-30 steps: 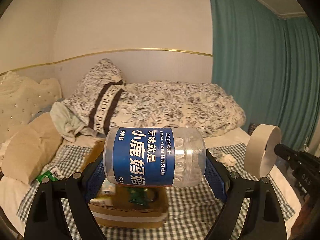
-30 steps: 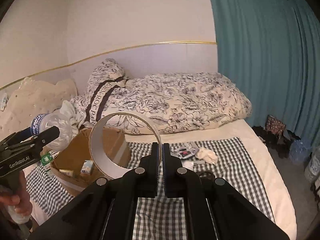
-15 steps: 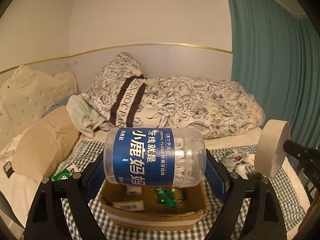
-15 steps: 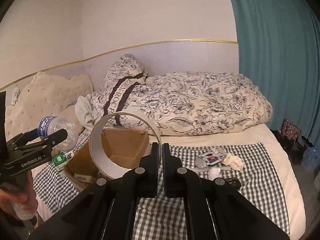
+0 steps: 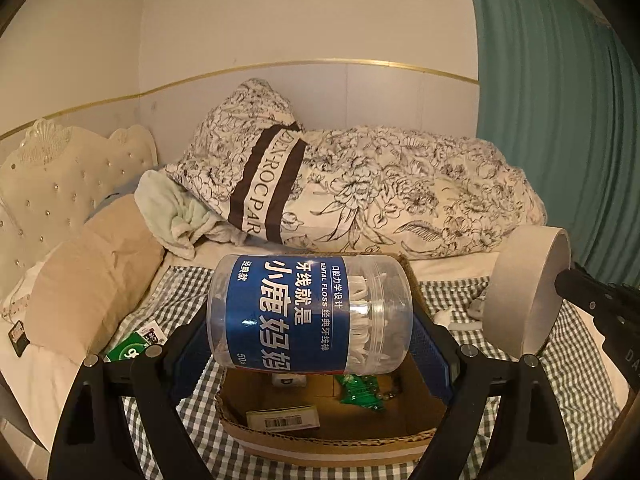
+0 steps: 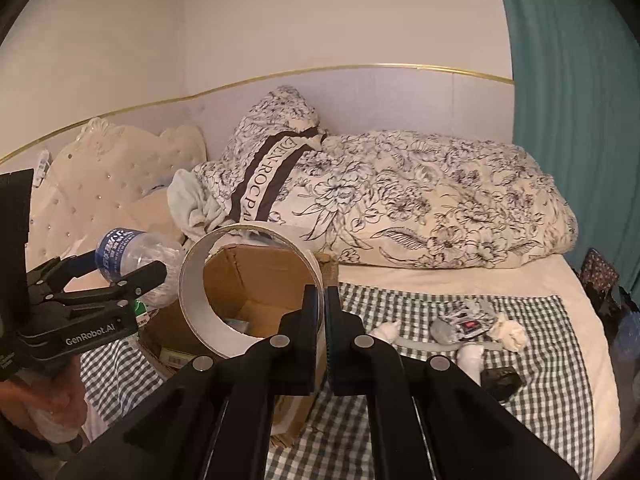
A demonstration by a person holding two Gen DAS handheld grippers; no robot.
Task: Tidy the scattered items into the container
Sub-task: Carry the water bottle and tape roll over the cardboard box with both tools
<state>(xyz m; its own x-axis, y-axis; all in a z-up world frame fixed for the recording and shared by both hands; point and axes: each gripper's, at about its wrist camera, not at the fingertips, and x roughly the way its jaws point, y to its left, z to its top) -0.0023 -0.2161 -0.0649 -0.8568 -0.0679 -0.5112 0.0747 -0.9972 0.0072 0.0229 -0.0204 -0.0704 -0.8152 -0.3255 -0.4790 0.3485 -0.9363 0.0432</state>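
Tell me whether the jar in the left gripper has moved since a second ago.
Yes. The jar now hangs over the open box, which earlier sat lower-left of it; jar and left gripper have shifted toward the box.

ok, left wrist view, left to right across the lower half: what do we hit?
Beige pillow → green packet on the checked cloth → dental floss jar held in the left gripper, above the cardboard box → tape roll on the right gripper's fingers.
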